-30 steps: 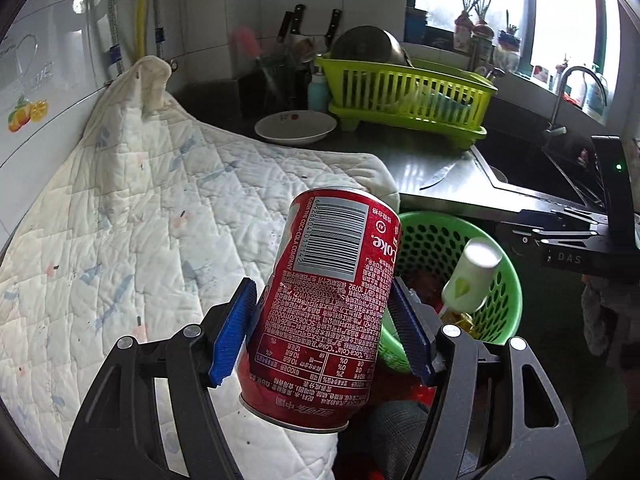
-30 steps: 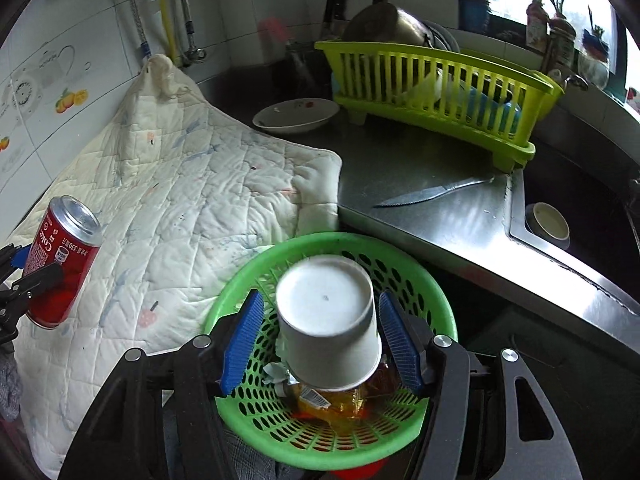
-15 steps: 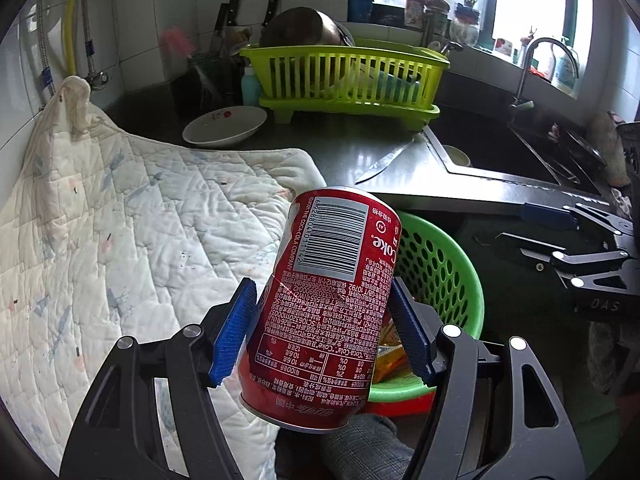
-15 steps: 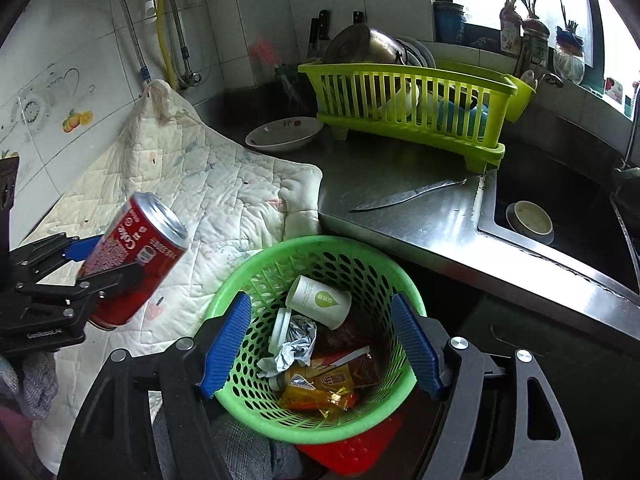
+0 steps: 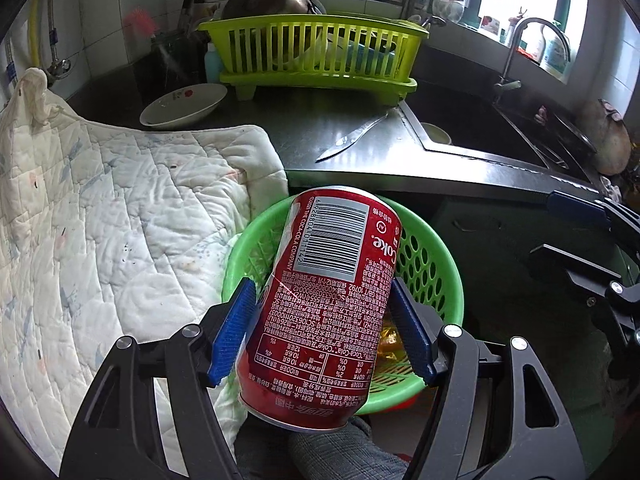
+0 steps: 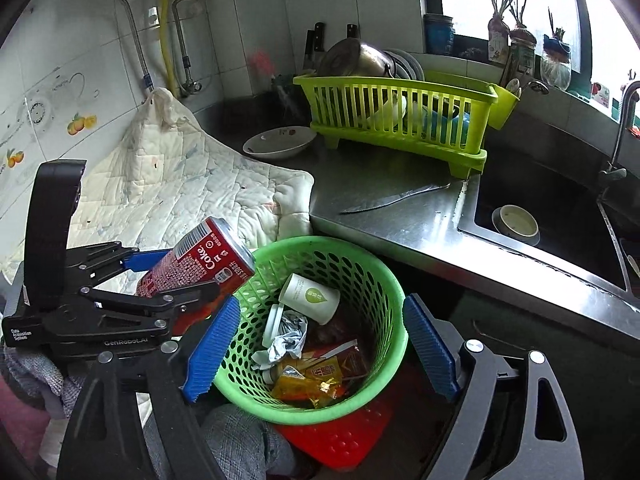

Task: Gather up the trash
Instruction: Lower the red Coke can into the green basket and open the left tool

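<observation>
One red can (image 5: 328,300) clamped in left gripper (image 5: 324,334) above green basket (image 5: 444,280).

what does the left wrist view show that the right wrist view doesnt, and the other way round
Left wrist only: the barcode side of the red can clamped in the left gripper.

Right wrist only: inside the green basket, a paper cup, crumpled foil and snack wrappers; the right gripper, jaws opening with nothing between them.

Both: the can, basket, knife, dish rack and quilted cloth.
</observation>
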### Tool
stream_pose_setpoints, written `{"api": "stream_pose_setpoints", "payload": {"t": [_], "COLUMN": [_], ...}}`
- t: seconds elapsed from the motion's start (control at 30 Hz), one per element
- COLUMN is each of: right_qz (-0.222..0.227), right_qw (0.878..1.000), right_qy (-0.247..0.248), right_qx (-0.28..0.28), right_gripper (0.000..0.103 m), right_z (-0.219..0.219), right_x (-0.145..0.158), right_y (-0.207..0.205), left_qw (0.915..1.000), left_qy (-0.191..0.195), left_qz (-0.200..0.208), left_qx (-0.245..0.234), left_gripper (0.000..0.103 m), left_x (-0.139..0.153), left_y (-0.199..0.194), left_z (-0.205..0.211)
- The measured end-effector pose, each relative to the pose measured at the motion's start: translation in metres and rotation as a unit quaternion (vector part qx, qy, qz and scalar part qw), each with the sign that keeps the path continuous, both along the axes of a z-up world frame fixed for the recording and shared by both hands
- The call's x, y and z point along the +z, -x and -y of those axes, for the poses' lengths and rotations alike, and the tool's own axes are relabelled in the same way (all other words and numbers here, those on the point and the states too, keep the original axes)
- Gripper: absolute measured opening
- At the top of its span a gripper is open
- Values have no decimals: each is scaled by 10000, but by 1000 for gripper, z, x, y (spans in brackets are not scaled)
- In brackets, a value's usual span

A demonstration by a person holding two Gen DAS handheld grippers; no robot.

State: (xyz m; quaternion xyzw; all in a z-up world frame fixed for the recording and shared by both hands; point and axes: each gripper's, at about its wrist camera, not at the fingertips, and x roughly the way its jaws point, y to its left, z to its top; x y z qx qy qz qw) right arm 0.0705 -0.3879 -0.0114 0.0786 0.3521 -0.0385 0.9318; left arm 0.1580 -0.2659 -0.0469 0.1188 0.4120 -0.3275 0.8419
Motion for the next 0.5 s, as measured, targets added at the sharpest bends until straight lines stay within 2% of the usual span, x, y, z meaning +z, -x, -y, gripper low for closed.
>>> {"api": "stream_pose_setpoints", "payload": {"t": [0.2,0.27,0.5], "right_qz": [22,30,57], "right_qw": [10000,10000,9999], "right_qy": [12,9,-34], "right_qx": [-38,-50,-104], "right_gripper": [84,85,86], "right_z": [-1,0,0], "right_x": [0,0,0], "right_y": [5,7,11], "left_qw": [9999,10000,9999], "left_qy": [60,71,133], "left_qz": [-36,-14,96], "left_qx": [-71,-55,-1], "left_gripper": [69,74,79], "left_x": [-4,-3,3], "left_y": [1,1,5], "left_z": [7,8,1]}}
